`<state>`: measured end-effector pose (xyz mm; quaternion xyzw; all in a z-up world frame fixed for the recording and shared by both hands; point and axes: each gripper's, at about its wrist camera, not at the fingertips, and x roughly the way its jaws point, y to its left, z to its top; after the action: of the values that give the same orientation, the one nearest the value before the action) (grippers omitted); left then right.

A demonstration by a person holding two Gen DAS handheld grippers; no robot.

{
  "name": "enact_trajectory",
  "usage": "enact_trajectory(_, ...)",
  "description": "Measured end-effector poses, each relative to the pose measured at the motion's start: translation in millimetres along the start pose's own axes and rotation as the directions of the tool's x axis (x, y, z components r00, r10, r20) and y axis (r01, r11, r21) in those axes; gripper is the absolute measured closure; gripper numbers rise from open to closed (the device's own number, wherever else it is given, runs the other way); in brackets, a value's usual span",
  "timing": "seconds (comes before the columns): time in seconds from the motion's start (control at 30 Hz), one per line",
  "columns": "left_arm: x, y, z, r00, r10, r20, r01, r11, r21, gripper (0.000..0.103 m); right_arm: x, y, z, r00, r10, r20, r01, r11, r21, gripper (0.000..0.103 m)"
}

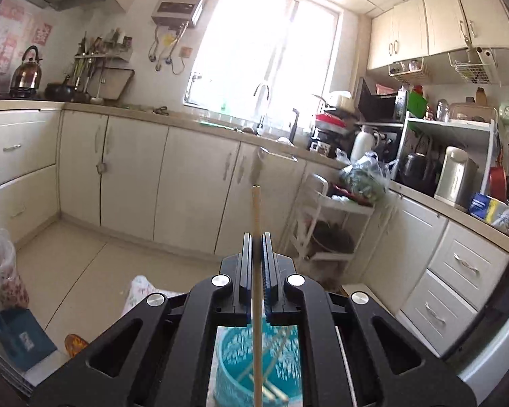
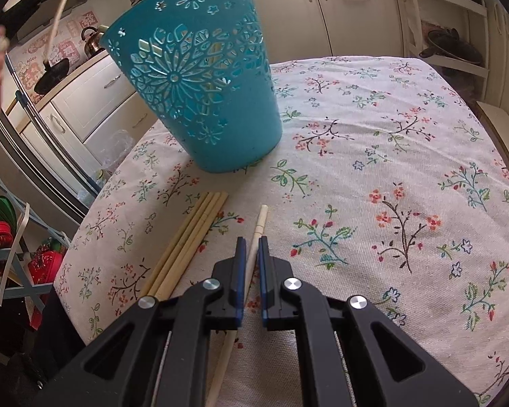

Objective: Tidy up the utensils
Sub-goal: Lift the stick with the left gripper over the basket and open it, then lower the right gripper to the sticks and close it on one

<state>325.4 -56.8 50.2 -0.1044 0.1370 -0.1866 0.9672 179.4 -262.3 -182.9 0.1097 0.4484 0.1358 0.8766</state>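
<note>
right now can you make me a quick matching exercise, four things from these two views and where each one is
Things
1. thin wooden chopstick
2. pale chopstick
3. bundle of bamboo chopsticks
4. teal basket

Places
A. standing upright on the floral tablecloth
B. lying loose on the cloth, left of the right tongs
C. clamped in the left tongs, lifted above the basket
D. between the right tongs' closed pads, low over the cloth

Pairs: 1-C, 2-D, 3-B, 4-A
</note>
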Motion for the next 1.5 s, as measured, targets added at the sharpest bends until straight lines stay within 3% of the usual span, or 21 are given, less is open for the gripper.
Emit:
enact_trajectory(0.23,49,-6,-5,0.998,0.058,0.041,-0.058,0.998,-0.001,0.098,0,-4,0,1.000,0.015,0.001,-0.015,1.000,0.016,0.097)
enact_trajectory(0.5,81,-10,-65,0.995,0.077,-0.064,-0.072,0.995,0.076,0.098,-1,-6,0,1.000,0.027,0.000,-0.027,0.999,0.029,0.097)
enact_trajectory(0.7,77,-5,-99,0.982,0.088,-0.165,-0.065,0.988,0.141,0.097,-2,-6,1,1.000,0.020,0.000,-0.020,1.000,0.021,0.097)
enact_trajectory(0.77,69,-2,-101,0.980,0.088,-0.178,-0.062,0.987,0.149,0.089,-2,-4,1,1.000,0.011,0.000,-0.011,1.000,0.013,0.097)
enact_trajectory(0.83,52,4,-99,0.981,0.100,-0.166,-0.075,0.986,0.148,0.063,-2,-2,1,1.000,0.002,0.000,-0.002,1.000,0.005,0.097)
enact_trajectory(1.0,-7,35,-90,0.985,0.138,-0.103,-0.132,0.989,0.063,0.042,-1,2,1,1.000,-0.014,-0.004,0.014,1.000,-0.002,0.094)
enact_trajectory(1.07,-22,53,-100,0.981,0.156,-0.118,-0.157,0.988,-0.005,0.033,-1,4,1,1.000,-0.022,-0.008,0.022,1.000,0.011,0.092)
enact_trajectory(1.23,-22,95,-165,0.937,0.184,-0.298,-0.230,0.965,-0.125,0.029,1,16,2,0.998,-0.056,-0.020,0.056,0.998,-0.004,0.079)
enact_trajectory(1.43,1,110,-220,0.867,0.188,-0.462,-0.280,0.950,-0.139,0.029,3,23,4,0.991,-0.127,-0.043,0.125,0.992,-0.031,0.074)
enact_trajectory(1.5,0,110,-219,0.871,0.185,-0.454,-0.275,0.951,-0.139,0.026,5,24,4,0.989,-0.142,-0.042,0.140,0.989,-0.042,0.076)
